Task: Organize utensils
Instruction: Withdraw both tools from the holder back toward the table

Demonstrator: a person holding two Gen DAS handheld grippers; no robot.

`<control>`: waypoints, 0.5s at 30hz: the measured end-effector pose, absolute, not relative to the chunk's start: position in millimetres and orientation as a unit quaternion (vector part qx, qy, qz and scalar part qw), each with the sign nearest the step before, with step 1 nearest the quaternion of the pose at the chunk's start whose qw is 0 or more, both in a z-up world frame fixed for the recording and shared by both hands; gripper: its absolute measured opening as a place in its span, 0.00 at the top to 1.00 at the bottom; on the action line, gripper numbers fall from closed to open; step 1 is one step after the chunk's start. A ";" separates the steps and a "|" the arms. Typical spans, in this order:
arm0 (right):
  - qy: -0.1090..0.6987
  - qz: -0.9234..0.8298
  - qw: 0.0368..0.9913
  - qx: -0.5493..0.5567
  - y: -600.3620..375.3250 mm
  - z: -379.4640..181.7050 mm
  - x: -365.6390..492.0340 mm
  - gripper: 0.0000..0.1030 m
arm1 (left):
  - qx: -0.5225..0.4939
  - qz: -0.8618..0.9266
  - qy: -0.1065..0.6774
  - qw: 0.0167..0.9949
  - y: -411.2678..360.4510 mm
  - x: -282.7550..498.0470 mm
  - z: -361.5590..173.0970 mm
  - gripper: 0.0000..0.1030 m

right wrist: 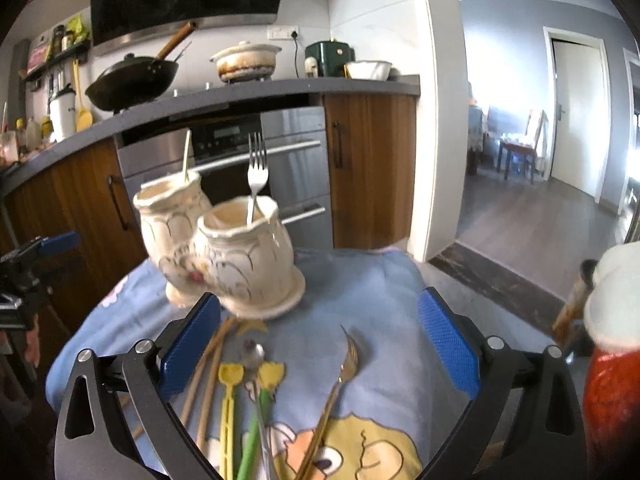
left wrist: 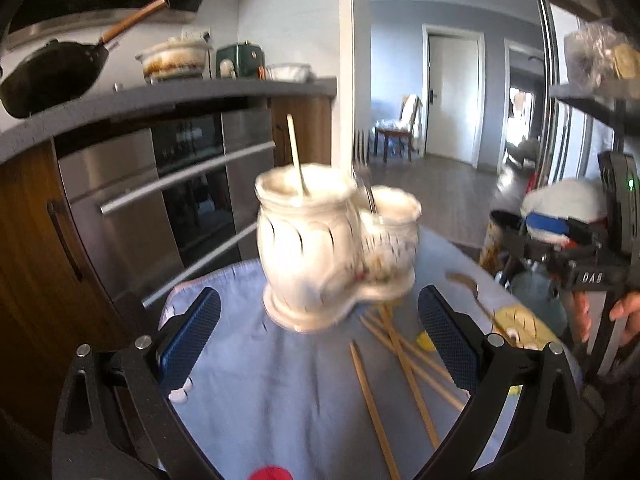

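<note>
A cream ceramic double-pot utensil holder (left wrist: 320,248) (right wrist: 236,256) stands on a blue cartoon cloth (left wrist: 280,392) (right wrist: 368,304). One pot holds a silver fork (right wrist: 256,172), the other a pale stick (right wrist: 186,158) (left wrist: 295,152). Wooden chopsticks (left wrist: 396,364) (right wrist: 204,372) lie on the cloth in front of the holder. A gold fork (right wrist: 336,384), a silver spoon (right wrist: 256,364), a yellow utensil (right wrist: 229,396) and a green one (right wrist: 256,424) lie near my right gripper (right wrist: 320,344). My left gripper (left wrist: 320,344) and right gripper are open and empty, both short of the holder.
A kitchen counter (right wrist: 256,92) with a wok (right wrist: 132,80), a pot and appliances runs behind, above an oven (left wrist: 188,184). A red-and-white object (right wrist: 612,360) stands at the right. The right gripper and hand show at the right of the left wrist view (left wrist: 588,264).
</note>
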State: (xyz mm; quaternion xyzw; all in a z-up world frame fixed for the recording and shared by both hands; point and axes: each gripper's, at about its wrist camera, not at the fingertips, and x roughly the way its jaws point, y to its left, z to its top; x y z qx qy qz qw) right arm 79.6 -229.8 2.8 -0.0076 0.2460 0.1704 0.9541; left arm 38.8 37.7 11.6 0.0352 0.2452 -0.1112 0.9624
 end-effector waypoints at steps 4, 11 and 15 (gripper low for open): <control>0.258 0.167 0.951 -0.015 -232.9 -5.7 78.3 0.05 | 0.032 -0.115 0.273 0.954 36.0 38.5 -6.3 0.05; 0.284 0.162 0.945 -0.015 -237.9 -21.4 80.2 0.05 | 0.032 -0.115 0.313 0.942 32.0 37.1 -28.8 0.05; 0.303 0.161 0.939 -0.018 -238.6 -32.2 80.1 0.05 | 0.035 -0.117 0.338 0.933 28.9 37.6 -39.8 0.05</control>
